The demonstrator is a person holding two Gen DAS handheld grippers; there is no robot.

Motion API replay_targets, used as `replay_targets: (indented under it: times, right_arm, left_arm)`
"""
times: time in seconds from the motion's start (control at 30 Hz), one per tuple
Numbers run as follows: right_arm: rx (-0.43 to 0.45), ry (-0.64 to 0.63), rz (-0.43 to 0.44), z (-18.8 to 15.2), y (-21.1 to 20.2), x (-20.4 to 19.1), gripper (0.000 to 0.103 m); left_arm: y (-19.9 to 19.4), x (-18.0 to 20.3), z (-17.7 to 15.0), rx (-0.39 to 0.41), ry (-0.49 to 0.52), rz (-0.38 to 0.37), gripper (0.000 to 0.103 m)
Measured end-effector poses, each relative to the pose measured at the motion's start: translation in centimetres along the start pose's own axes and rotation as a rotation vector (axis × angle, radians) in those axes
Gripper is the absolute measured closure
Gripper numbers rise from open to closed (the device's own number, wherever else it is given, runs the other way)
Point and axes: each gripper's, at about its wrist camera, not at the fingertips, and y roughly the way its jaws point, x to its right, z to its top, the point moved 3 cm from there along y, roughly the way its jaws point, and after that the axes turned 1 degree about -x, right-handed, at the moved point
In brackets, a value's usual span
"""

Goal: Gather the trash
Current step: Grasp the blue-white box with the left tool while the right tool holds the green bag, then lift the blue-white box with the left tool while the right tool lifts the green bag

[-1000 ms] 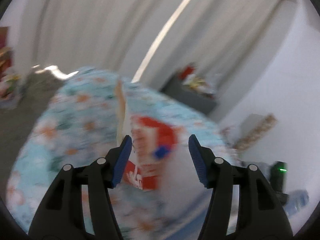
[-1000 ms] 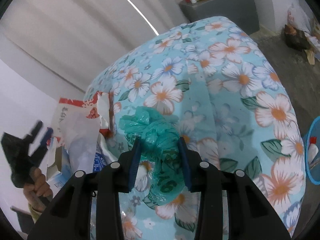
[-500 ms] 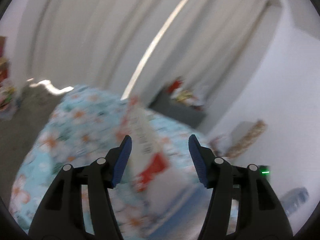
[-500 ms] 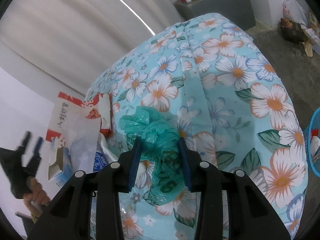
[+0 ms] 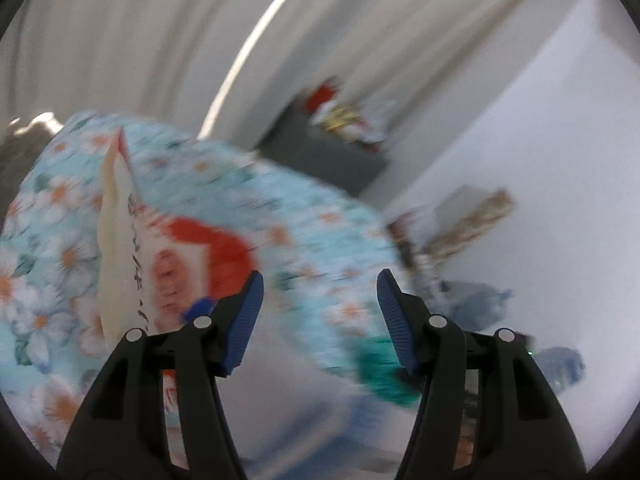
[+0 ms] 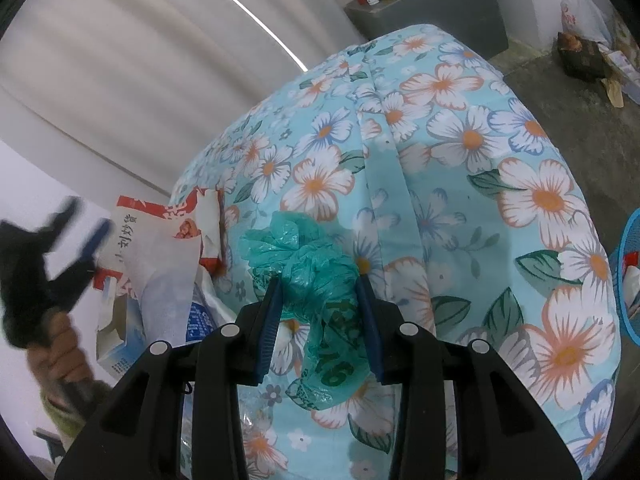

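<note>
A crumpled teal plastic bag (image 6: 308, 268) lies on the floral tablecloth (image 6: 460, 184), and my right gripper (image 6: 319, 286) is shut on it. At the table's left edge a red and white paper bag (image 6: 160, 240) stands upright, with a blue and white carton (image 6: 120, 336) below it. My left gripper (image 6: 90, 216), blurred and held by a hand (image 6: 56, 344), hovers open just left of that paper bag. In the left wrist view, the left gripper (image 5: 316, 284) stands open with nothing between its jaws. There the paper bag (image 5: 172, 256) sits left of its left finger and the teal bag (image 5: 384, 372) near the right finger.
A blue mesh basket (image 6: 628, 280) with scraps in it stands on the floor at the far right. A grey cabinet (image 6: 440, 12) bearing bottles and wrappers is behind the table. Dark clutter (image 6: 580, 56) lies on the concrete floor. White curtains hang behind.
My left gripper swung across: the paper bag, seen between its jaws before, now sits left of them, and the teal bag has come into its view. The right gripper kept still on the teal bag.
</note>
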Motion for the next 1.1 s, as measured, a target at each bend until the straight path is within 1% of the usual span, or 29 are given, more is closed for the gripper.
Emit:
replay_targets:
  times: [0.03, 0.07, 0.13, 0.17, 0.2, 0.23, 0.27, 0.3, 0.33, 0.37, 0.43, 0.47, 0.5, 0.57, 0.7, 0.87, 1.03, 1.1]
  right_arm:
    - [0.0, 0.001, 0.001, 0.0, 0.0, 0.0, 0.066]
    - [0.001, 0.001, 0.002, 0.0, 0.0, 0.0, 0.066]
    - [0.0, 0.007, 0.008, 0.0, 0.1, 0.1, 0.066]
    - [-0.001, 0.011, 0.012, 0.0, 0.1, 0.1, 0.066]
    - [-0.001, 0.014, 0.015, 0.0, 0.1, 0.1, 0.066]
    - [-0.001, 0.016, 0.018, 0.0, 0.1, 0.2, 0.066]
    - [-0.001, 0.017, 0.021, 0.0, 0.1, 0.2, 0.066]
    - [0.0, 0.017, 0.023, 0.0, 0.1, 0.2, 0.066]
    - [0.0, 0.018, 0.025, 0.0, 0.0, 0.2, 0.066]
    - [0.0, 0.02, 0.028, 0.0, 0.0, 0.2, 0.066]
    - [0.002, 0.026, 0.033, -0.1, 0.0, 0.3, 0.066]
    - [0.004, 0.03, 0.036, -0.1, -0.1, 0.4, 0.066]
    - [0.004, 0.034, 0.039, -0.2, -0.2, 0.4, 0.066]
    - [0.004, 0.041, 0.043, -0.4, -0.3, 0.6, 0.066]
    - [0.003, 0.058, 0.051, -0.9, -0.9, 0.9, 0.066]
    - [0.003, 0.083, 0.062, -1.6, -1.6, 1.5, 0.066]
    - [0.009, 0.1, 0.07, -2.2, -2.1, 1.9, 0.066]
    - [0.009, 0.104, 0.072, -2.4, -2.1, 2.0, 0.066]
  left_arm:
    - [0.2, -1.2, -0.4, -0.018, -0.028, 0.038, 0.049]
    - [0.0, -1.9, -0.7, -0.021, -0.047, 0.031, 0.049]
    - [-1.2, -2.5, -1.7, -0.017, -0.052, -0.031, 0.049]
    - [-1.9, -2.1, -2.4, -0.009, -0.027, -0.056, 0.046]
    - [-2.9, -1.4, -3.4, 0.002, 0.025, -0.087, 0.042]
    - [-3.6, -0.7, -4.3, 0.007, 0.074, -0.104, 0.032]
    - [-4.1, 0.2, -5.2, 0.006, 0.126, -0.115, 0.024]
    - [-4.7, 1.2, -6.7, 0.003, 0.188, -0.132, 0.022]
    - [-5.0, 1.6, -7.7, -0.004, 0.225, -0.14, 0.019]
    - [-5.1, 2.0, -8.7, -0.014, 0.263, -0.135, 0.018]
    - [-4.8, 2.5, -11.1, -0.052, 0.34, -0.081, 0.016]
    - [-4.7, 2.7, -11.8, -0.064, 0.359, -0.053, 0.015]
    - [-4.2, 2.6, -12.7, -0.08, 0.38, -0.007, 0.015]
    - [-3.6, 2.4, -13.5, -0.097, 0.385, 0.033, 0.015]
    - [-2.7, 2.1, -14.0, -0.093, 0.386, 0.05, 0.015]
    - [-0.9, 2.1, -14.1, -0.102, 0.443, 0.101, 0.015]
    - [0.0, 2.3, -13.9, -0.096, 0.459, 0.101, 0.015]
    - [-0.3, 2.7, -13.9, -0.084, 0.468, 0.096, 0.016]
